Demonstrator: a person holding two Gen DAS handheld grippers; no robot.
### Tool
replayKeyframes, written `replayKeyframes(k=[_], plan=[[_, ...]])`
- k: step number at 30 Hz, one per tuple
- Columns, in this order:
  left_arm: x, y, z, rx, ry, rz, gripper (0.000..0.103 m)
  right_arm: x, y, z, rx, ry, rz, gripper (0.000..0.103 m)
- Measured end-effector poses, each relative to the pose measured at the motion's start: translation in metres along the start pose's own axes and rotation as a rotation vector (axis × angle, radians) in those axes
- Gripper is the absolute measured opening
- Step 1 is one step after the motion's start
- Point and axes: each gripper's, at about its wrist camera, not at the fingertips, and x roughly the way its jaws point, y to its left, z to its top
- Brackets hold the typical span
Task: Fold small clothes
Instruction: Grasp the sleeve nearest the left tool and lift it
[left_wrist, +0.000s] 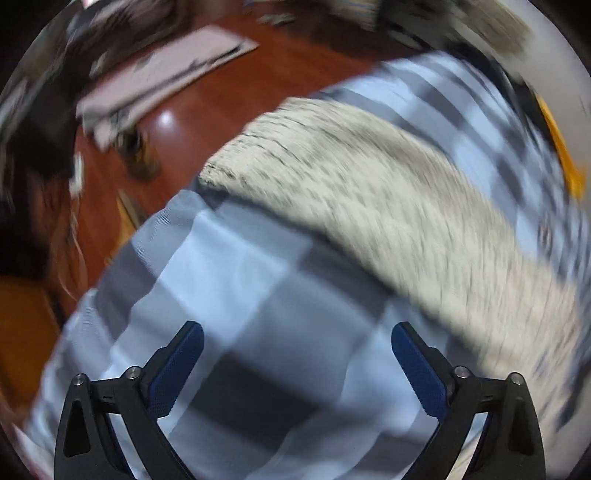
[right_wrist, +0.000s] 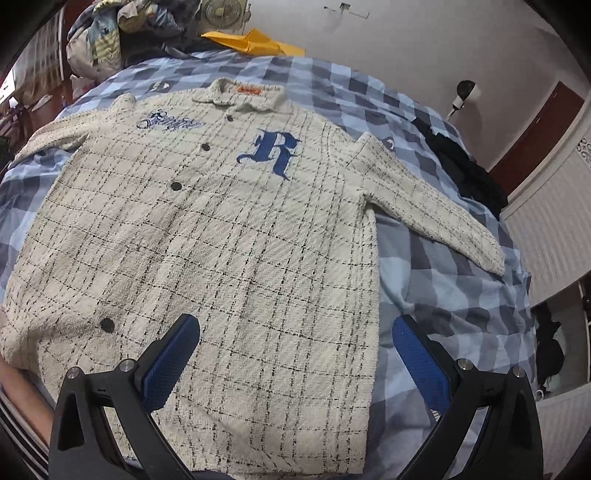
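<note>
A cream button-up shirt (right_wrist: 207, 236) with a thin black check, a blue "R" and black buttons lies flat, front up, sleeves spread, on a blue-and-grey checked bedsheet (right_wrist: 454, 280). My right gripper (right_wrist: 295, 328) is open and empty, hovering above the shirt's lower hem near its right side. In the blurred left wrist view, one cream sleeve (left_wrist: 351, 184) runs diagonally across the sheet (left_wrist: 236, 280). My left gripper (left_wrist: 295, 332) is open and empty over bare sheet, just short of the sleeve.
A dark garment (right_wrist: 465, 166) lies on the bed's far right. A yellow item (right_wrist: 255, 42) and a pile of clothes (right_wrist: 99, 40) sit at the bed's far end. The red-brown floor (left_wrist: 229, 103) with a pale mat (left_wrist: 162, 74) lies beyond the bed's left edge.
</note>
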Motion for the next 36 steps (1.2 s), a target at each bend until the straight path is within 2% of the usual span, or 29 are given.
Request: replayKeyframes(k=[2, 6, 9, 10, 11, 12, 14, 19, 24, 28, 31, 36], plan=[[0.017, 0.016, 0.019, -0.13, 0.027, -0.061, 0.095, 0.004, 0.0, 0.0, 0.004, 0.016, -0.008, 0.102], [0.047, 0.033, 0.04, -0.332, 0.057, -0.093, 0.085, 0.005, -0.002, 0.0, 0.02, 0.023, -0.024, 0.102], [0.049, 0.038, 0.048, -0.43, 0.015, -0.071, 0.065, 0.005, -0.005, 0.0, 0.037, 0.023, -0.029, 0.102], [0.046, 0.037, 0.049, -0.447, -0.008, -0.042, 0.041, 0.005, -0.007, 0.0, 0.048, 0.024, -0.029, 0.102], [0.044, 0.036, 0.052, -0.444, -0.033, -0.024, 0.011, 0.006, -0.007, 0.001, 0.054, 0.024, -0.029, 0.102], [0.041, 0.032, 0.053, -0.432, -0.06, -0.016, 0.009, 0.007, -0.01, 0.001, 0.066, 0.027, -0.025, 0.102], [0.026, 0.016, 0.05, -0.399, -0.129, 0.03, 0.004, 0.009, -0.012, 0.002, 0.08, 0.033, -0.016, 0.102], [-0.035, -0.044, 0.034, -0.216, -0.358, 0.105, 0.003, 0.005, -0.021, 0.001, 0.131, 0.026, 0.008, 0.102], [-0.112, -0.116, 0.009, -0.05, -0.5, 0.075, 0.003, -0.011, -0.031, -0.001, 0.186, -0.036, 0.045, 0.102], [-0.181, -0.192, -0.025, 0.107, -0.619, 0.03, 0.003, -0.022, -0.039, -0.002, 0.227, -0.084, 0.082, 0.102], [-0.219, -0.266, -0.073, 0.281, -0.697, 0.007, 0.003, -0.028, -0.044, -0.003, 0.255, -0.115, 0.114, 0.102], [-0.236, -0.393, -0.177, 0.583, -0.775, -0.05, 0.003, -0.029, -0.053, -0.006, 0.294, -0.14, 0.144, 0.102]])
